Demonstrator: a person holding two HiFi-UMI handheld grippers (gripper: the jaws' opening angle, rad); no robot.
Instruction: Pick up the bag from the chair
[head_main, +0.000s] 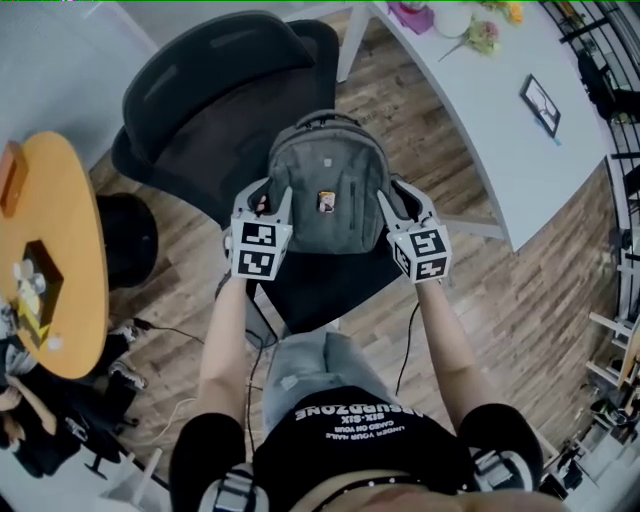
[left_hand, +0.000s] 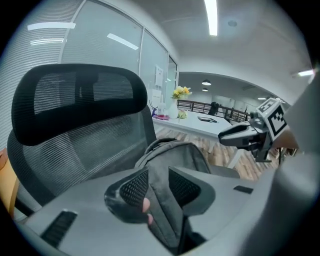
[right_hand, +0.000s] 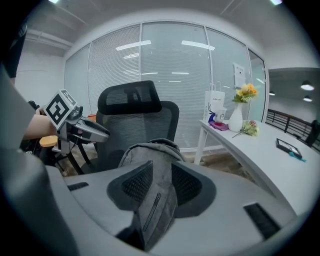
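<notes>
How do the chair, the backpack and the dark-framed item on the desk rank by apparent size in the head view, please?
Largest: chair.
Then: backpack.
Smallest: dark-framed item, though it lies farther from the camera.

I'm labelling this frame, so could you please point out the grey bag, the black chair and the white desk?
grey bag (head_main: 327, 190), head view, its front panel.
black chair (head_main: 215, 70), head view, its backrest.
white desk (head_main: 480, 120), head view, bare tabletop.
</notes>
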